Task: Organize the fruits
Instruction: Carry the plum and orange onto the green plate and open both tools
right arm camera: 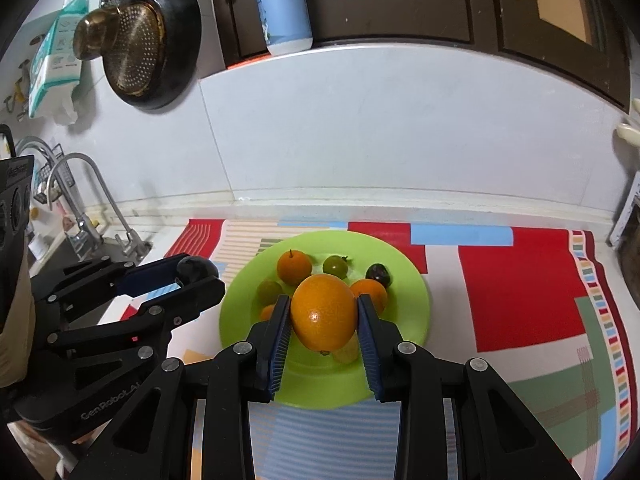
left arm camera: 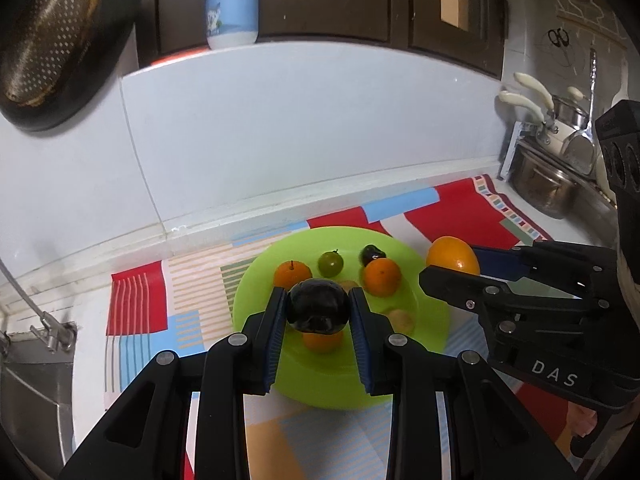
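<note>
Left wrist view: a dark plum [left arm camera: 318,307] is clamped between the pads of the left gripper [left arm camera: 319,310], above the near half of the green plate [left arm camera: 430,320]. An orange [right arm camera: 323,312] is pinched by the right gripper [right arm camera: 323,314] over the same plate, where 2 small oranges, a green fruit and a dark one already lie. The carrying step appears nearly done. Next, each fruit should probably be lowered onto a bare patch of plate and released gently, so that neither rolls off.
</note>
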### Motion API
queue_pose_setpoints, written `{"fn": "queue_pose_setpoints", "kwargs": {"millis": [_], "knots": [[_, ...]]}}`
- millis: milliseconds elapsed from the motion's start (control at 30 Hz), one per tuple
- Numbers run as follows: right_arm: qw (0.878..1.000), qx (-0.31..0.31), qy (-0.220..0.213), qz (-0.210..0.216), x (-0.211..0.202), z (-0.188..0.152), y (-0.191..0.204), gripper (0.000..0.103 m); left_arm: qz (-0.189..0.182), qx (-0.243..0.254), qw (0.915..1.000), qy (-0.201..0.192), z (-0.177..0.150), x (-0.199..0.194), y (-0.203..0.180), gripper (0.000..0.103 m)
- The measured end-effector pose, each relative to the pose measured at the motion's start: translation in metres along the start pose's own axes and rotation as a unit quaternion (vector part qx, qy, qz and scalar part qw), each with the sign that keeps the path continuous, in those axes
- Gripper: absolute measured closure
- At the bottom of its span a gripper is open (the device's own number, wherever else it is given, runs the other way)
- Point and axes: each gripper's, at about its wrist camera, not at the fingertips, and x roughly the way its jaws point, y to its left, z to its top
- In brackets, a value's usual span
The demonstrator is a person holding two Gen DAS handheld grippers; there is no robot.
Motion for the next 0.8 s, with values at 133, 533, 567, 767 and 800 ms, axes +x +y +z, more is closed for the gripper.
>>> {"fn": "queue_pose_setpoints", "kwargs": {"millis": [133,533,567,767,800], "knots": [[1.000,0.001,0.010,0.005,0.016,0.001,-0.003,0.070,-0.003,-0.003,0.9999,0.014,0.000,0.020,0.005,0.072],[0.999,0.012,0.039,0.012,0.056,-0.001,-0.016,0.069,-0.013,-0.003,0.9990,0.042,0.005,0.063,0.009,0.072],[0.999,0.013,0.040,0.013,0.057,-0.001,-0.016,0.070,-0.013,-0.003,0.9989,0.044,0.005,0.065,0.009,0.072],[0.999,0.011,0.045,0.013,0.063,-0.001,-0.015,0.069,-0.005,0.003,0.9990,0.044,0.007,0.068,0.010,0.064],[0.999,0.012,0.046,0.014,0.064,-0.001,-0.016,0.069,-0.001,0.003,0.9991,0.043,0.007,0.066,0.011,0.063]]}}
